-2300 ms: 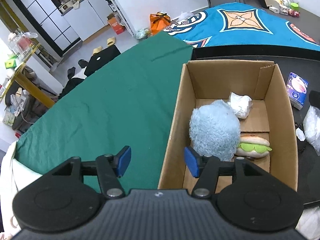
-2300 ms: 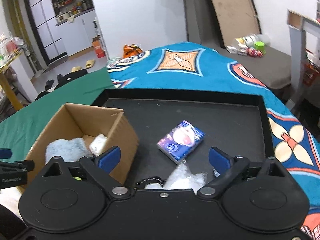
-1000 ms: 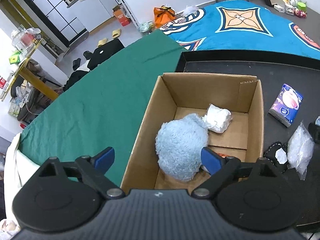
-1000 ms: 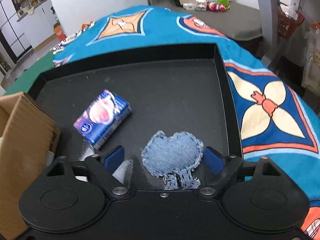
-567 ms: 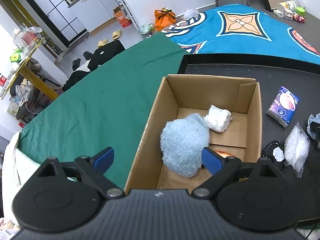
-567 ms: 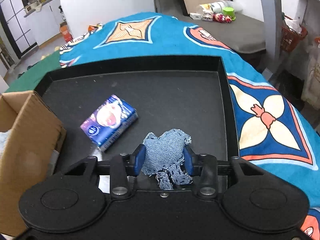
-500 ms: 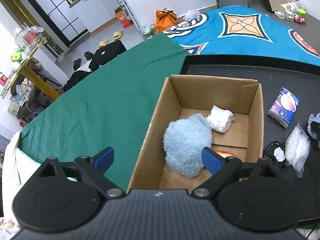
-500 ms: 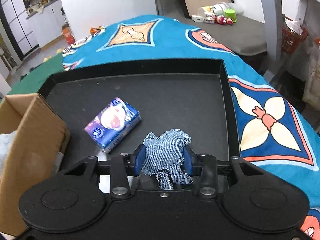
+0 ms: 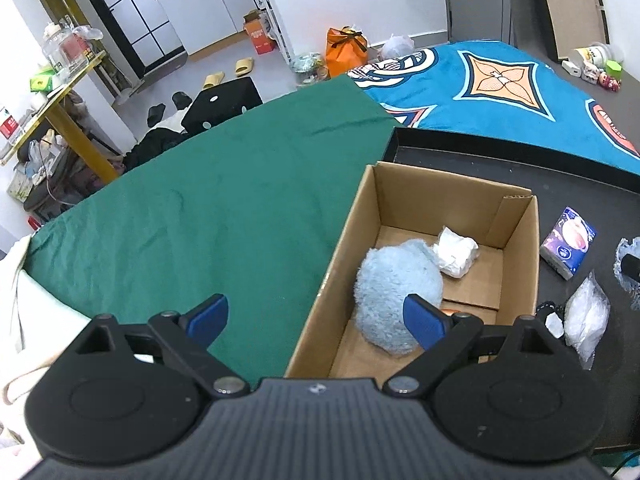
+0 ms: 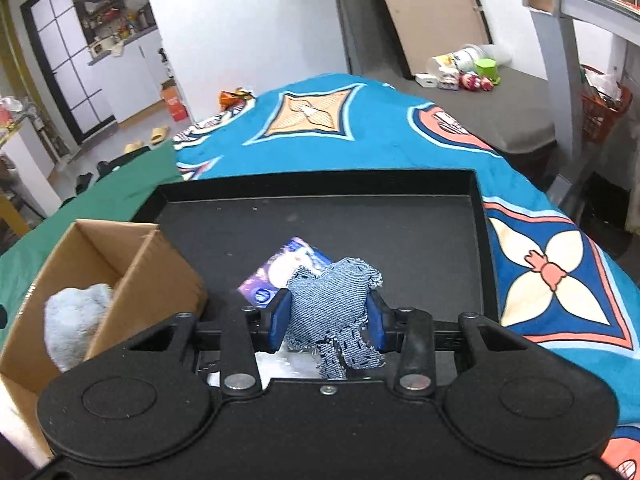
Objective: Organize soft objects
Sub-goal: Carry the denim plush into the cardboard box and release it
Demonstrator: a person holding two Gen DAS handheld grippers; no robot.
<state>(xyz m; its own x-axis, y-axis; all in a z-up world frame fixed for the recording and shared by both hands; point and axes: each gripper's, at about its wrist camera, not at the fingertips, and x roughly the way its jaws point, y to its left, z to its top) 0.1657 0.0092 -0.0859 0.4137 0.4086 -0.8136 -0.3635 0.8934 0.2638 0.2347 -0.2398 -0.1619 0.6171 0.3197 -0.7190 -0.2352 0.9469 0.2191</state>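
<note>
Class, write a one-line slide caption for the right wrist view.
Right claw shut on a frayed blue denim patch, held above the black tray beside the open brown cardboard box.

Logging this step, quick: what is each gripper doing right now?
Left gripper: open, holding nothing.
Right gripper: closed on the denim patch.

Orange item (image 9: 452, 312) in cardboard box (image 9: 348, 236): mostly hidden behind left gripper's (image 9: 316, 318) inner finger. Tissue pack (image 10: 280, 276): partly covered by denim patch (image 10: 332, 304).

Both wrist views above shared cardboard box (image 9: 516, 240)
</note>
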